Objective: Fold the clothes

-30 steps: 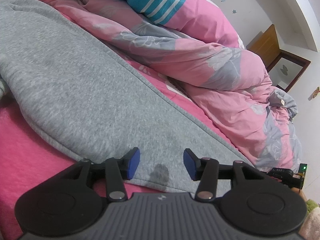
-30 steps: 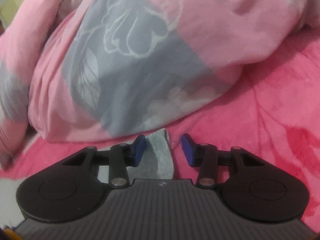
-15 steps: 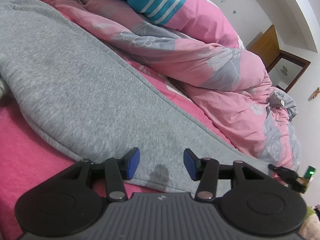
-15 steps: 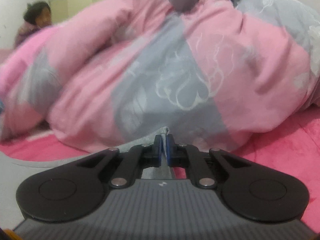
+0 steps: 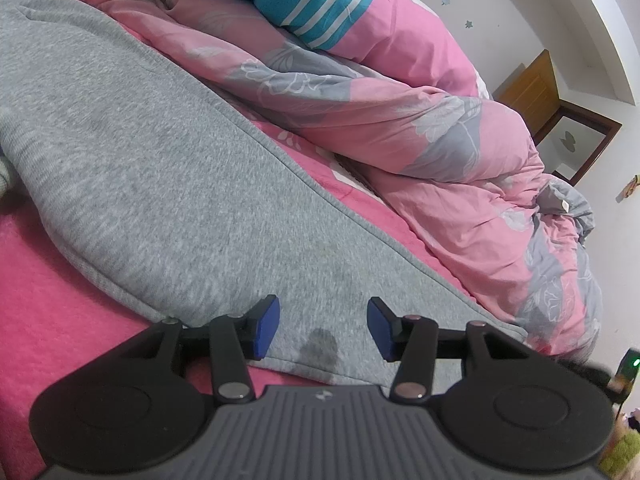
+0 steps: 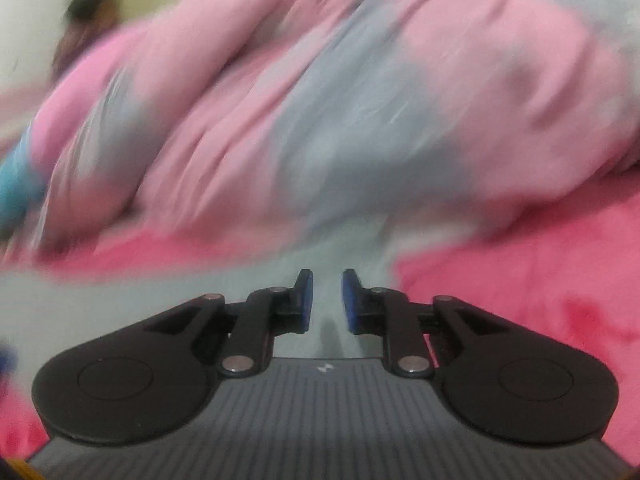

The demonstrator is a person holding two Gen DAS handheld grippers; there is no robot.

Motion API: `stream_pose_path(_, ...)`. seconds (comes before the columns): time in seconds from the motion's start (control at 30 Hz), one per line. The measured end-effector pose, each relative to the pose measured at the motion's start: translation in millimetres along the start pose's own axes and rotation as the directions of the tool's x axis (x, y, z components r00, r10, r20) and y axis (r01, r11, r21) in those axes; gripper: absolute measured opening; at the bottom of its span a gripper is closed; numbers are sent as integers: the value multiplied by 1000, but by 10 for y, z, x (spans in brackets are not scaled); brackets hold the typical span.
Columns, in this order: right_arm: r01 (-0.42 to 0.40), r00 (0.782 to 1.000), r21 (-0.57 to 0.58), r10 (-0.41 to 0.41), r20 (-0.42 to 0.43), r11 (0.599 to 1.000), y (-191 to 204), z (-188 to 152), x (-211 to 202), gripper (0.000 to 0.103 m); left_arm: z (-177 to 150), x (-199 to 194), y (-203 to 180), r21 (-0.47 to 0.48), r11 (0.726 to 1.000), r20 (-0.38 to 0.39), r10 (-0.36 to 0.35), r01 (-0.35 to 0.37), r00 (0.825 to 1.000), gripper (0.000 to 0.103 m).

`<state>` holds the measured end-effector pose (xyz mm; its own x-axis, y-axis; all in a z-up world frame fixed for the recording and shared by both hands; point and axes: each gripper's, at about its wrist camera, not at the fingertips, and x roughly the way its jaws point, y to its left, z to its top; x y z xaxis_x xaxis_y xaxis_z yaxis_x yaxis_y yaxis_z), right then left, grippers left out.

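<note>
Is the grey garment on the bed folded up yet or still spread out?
Spread out. The grey garment lies long and flat across the pink bedsheet, its hems running unbroken, beside the bunched duvet.

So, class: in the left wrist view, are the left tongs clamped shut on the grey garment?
No: the left tongs stand open, their blue pads apart above the grey garment, gripping nothing.

Black tongs [image 5: 323, 328] — blue pads, silver rivets, ribbed base.
</note>
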<state>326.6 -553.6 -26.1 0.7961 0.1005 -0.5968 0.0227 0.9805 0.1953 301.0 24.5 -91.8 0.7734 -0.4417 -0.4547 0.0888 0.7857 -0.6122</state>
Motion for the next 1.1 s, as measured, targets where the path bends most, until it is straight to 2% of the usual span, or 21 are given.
stream_pose_path(0.03,42,998,-27,-43,-50,999,22,-66,35,12,-1,-2,1,-1,1000,0,0,0,1000,50)
stream_pose_path(0.07,123,990,-20,-124,-69,992,-36,-103,21,12,-2,-5,2,-1,1000,0,-1,1,1000,50)
stream_pose_path(0.1,203,975,-15,-204,-88,979,-95,-139,6,16,-3,-5,2,-2,1000,0,-1,1,1000,50)
stream_pose_path(0.17,347,933,-3,-346,-97,938,-130,-124,-64,17,-5,-6,-1,-3,1000,0,-1,1,1000,50)
stream_pose_path(0.23,312,949,-36,-313,-39,949,54,-46,-143,16,-7,-5,-1,-3,1000,0,-1,1,1000,50)
stream_pose_path(0.27,244,969,-68,-246,-9,967,228,-6,-146,16,-8,-5,-1,-3,1000,0,-1,1,1000,50)
stream_pose_path(0.33,103,995,-157,-102,18,982,580,39,-67,16,-10,-5,0,-3,1000,0,-2,2,1000,50)
stream_pose_path(0.4,-39,999,-256,43,10,966,928,57,82,15,-10,-7,5,-5,1000,0,-3,3,1000,50)
stream_pose_path(0.43,-92,996,-292,91,-16,952,1048,51,209,15,-10,-8,8,-7,1000,0,-5,5,1000,50)
stream_pose_path(0.47,-112,994,-306,102,-49,946,1072,36,342,15,-9,-9,11,-9,1000,0,-7,7,1000,50)
stream_pose_path(0.53,-25,996,-277,0,-87,961,855,-9,580,14,-5,-12,22,-17,1000,0,-12,12,1000,50)
stream_pose_path(0.6,62,997,-102,-67,-39,993,404,23,551,13,1,-14,34,-25,1000,-1,-18,18,1000,50)
stream_pose_path(0.67,235,972,42,-234,-22,971,77,71,422,14,5,-10,37,-29,999,-2,-19,19,1000,50)
stream_pose_path(0.7,304,953,54,-303,-27,951,-3,87,342,18,6,-9,34,-28,999,-2,-18,18,1000,50)
stream_pose_path(0.73,328,945,48,-328,-19,943,7,97,274,18,8,-8,34,-28,999,-2,-18,18,1000,50)
stream_pose_path(0.77,305,952,39,-306,3,951,76,108,199,18,10,-6,34,-28,999,-3,-17,17,1000,50)
stream_pose_path(0.87,125,991,-37,-122,58,992,487,119,96,18,4,-3,21,-22,1000,-2,-12,12,1000,50)
stream_pose_path(0.97,-19,1000,-179,19,-2,984,924,82,255,18,0,-1,27,-23,1000,0,-15,15,1000,51)
stream_pose_path(1.03,-29,995,-241,5,-97,970,1043,-28,396,18,0,-1,41,-31,999,0,-20,20,1000,51)
stream_pose_path(1.07,2,991,-268,-38,-129,963,1014,-118,408,18,1,-2,45,-34,999,0,-22,22,1000,51)
stream_pose_path(1.1,22,992,-264,-53,-113,964,923,-212,312,18,1,-2,49,-37,999,0,-24,24,1000,51)
